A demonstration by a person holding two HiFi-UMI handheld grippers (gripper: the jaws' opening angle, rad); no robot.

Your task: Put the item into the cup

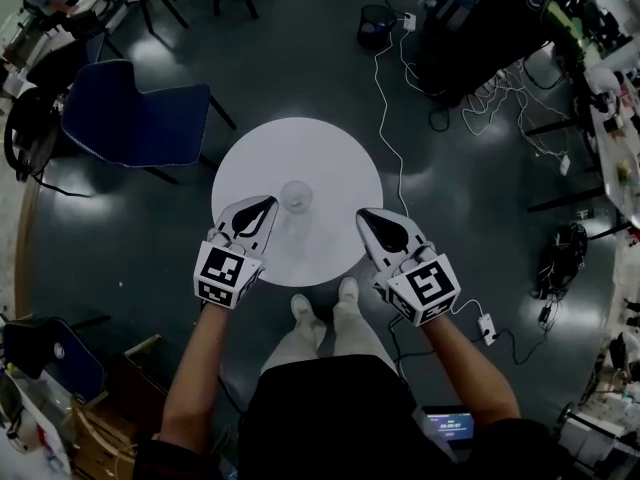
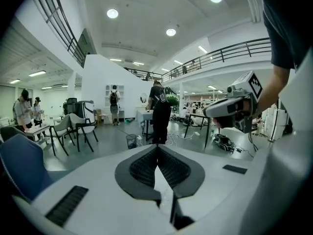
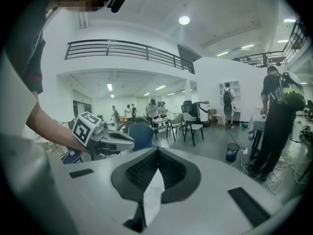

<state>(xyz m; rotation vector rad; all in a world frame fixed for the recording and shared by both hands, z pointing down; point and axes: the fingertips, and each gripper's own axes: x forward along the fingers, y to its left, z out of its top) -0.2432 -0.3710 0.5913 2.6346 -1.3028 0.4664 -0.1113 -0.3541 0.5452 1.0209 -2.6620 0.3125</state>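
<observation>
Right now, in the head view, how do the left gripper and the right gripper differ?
The left gripper has its tips close beside the cup; the right gripper has its tips farther from it. The left gripper slants toward the picture's right, the right gripper toward its left. Both are shut and empty.

The cup stands at the middle of the table, between the left gripper and the right gripper. A chair stands left of the table, a little behind it.

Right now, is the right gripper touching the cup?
Apart. The head view shows bare white table between the right gripper and the cup.
</observation>
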